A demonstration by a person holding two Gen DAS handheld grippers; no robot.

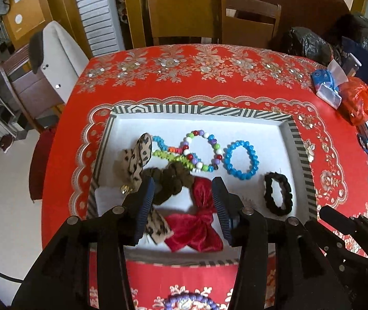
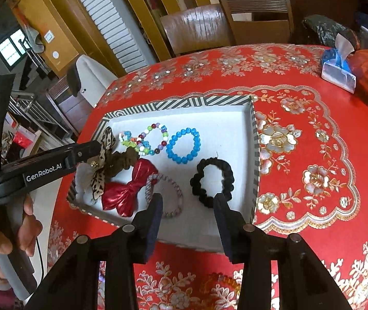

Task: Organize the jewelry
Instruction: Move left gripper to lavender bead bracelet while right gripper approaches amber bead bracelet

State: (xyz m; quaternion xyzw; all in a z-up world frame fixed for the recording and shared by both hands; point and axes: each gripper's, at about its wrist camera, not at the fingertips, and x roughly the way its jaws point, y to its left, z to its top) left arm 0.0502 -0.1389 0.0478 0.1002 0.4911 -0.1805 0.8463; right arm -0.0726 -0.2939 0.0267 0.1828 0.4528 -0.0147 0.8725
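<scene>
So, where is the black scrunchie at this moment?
The black scrunchie lies inside the striped tray, near its right wall, just below the blue bead bracelet; the open right gripper hovers close in front.

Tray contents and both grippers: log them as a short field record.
tray: striped-rim tray on red tablecloth
beaded: blue bracelet, multicolour bracelet
fabric: red bow, black scrunchie, brown scrunchie, leopard bow
other: braided band
left gripper: jaws open, above red bow
right gripper: jaws open, empty, at tray's near edge
</scene>
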